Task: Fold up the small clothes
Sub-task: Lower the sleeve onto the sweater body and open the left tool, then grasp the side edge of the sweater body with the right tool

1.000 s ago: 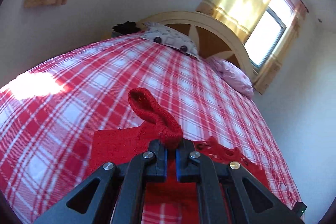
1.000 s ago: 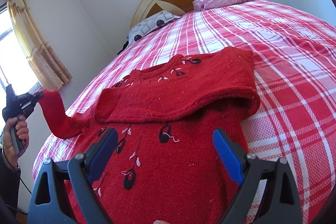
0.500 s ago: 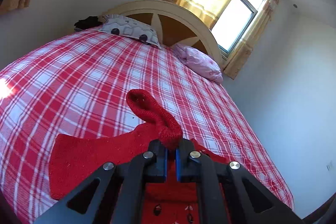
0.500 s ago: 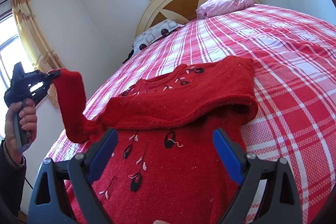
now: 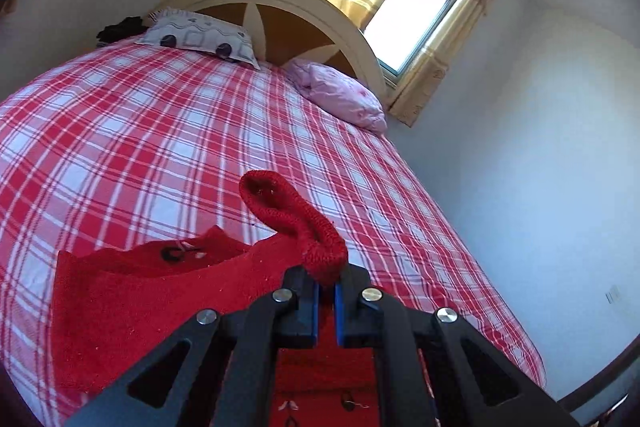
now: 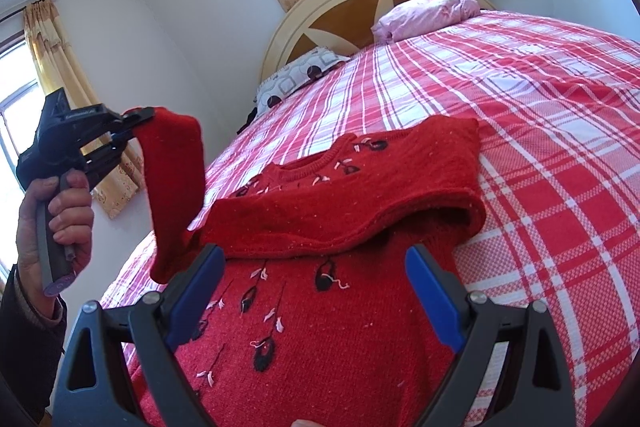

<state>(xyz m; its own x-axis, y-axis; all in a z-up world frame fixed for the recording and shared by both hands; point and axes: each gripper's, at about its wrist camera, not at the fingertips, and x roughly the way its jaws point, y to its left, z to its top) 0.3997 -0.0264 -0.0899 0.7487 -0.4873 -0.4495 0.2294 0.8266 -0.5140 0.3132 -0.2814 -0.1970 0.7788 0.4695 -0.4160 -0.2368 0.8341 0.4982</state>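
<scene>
Red sweater (image 6: 320, 327) lies on our plaid bed (image 6: 540, 147); its sleeve (image 6: 172, 187) hangs lifted, cuff pinched tight in our left gripper (image 5: 327, 283). Our right gripper (image 6: 316, 291) hovers wide, empty. Risk: the dragged sleeve may pull apart the folded layer.

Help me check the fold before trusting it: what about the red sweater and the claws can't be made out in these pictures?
- Red knitted sweater: hem cut off by the bottom edge in the right wrist view, behind the open right claw.
- Its other sleeve: under the folded-over layer or not, cannot tell in either view.
- Sleeve cuff: pinched part hidden between the shut left claw pads, left wrist view.
- Dark bundle beside the patterned pillow: too small to identify.
</scene>
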